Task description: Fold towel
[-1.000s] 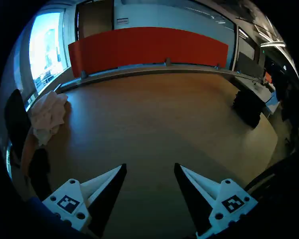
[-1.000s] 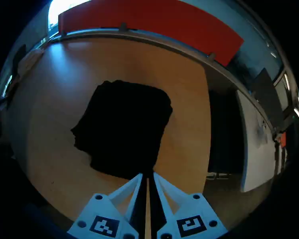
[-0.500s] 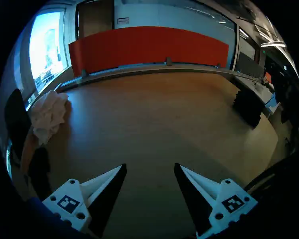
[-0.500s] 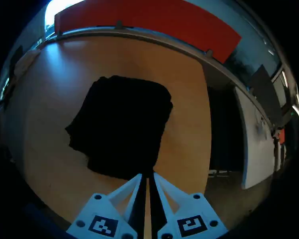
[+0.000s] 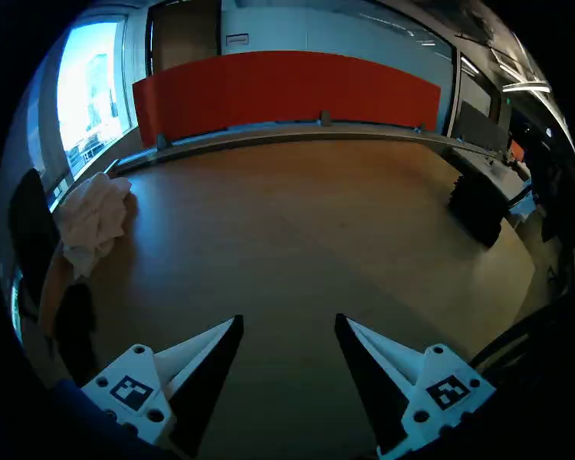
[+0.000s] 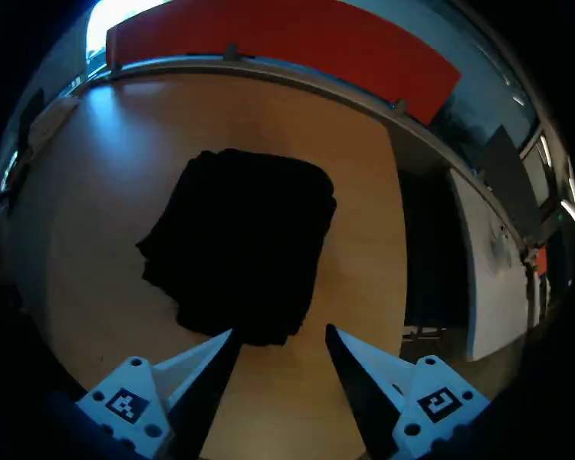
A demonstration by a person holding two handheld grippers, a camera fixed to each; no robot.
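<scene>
The right gripper (image 6: 278, 331) is open, its fingers wide apart – half a second ago they were pressed together at the near edge of the dark towel (image 6: 241, 238). This edge now lies between the tips at 12 o'clock, not pinched; the towel rests folded on the wooden table (image 6: 96, 215). The left gripper (image 5: 287, 318) is open as before, over bare wood. A pale crumpled cloth (image 5: 92, 218) lies at 9 o'clock – a red partition (image 5: 287, 84) stands beyond, at 12.
</scene>
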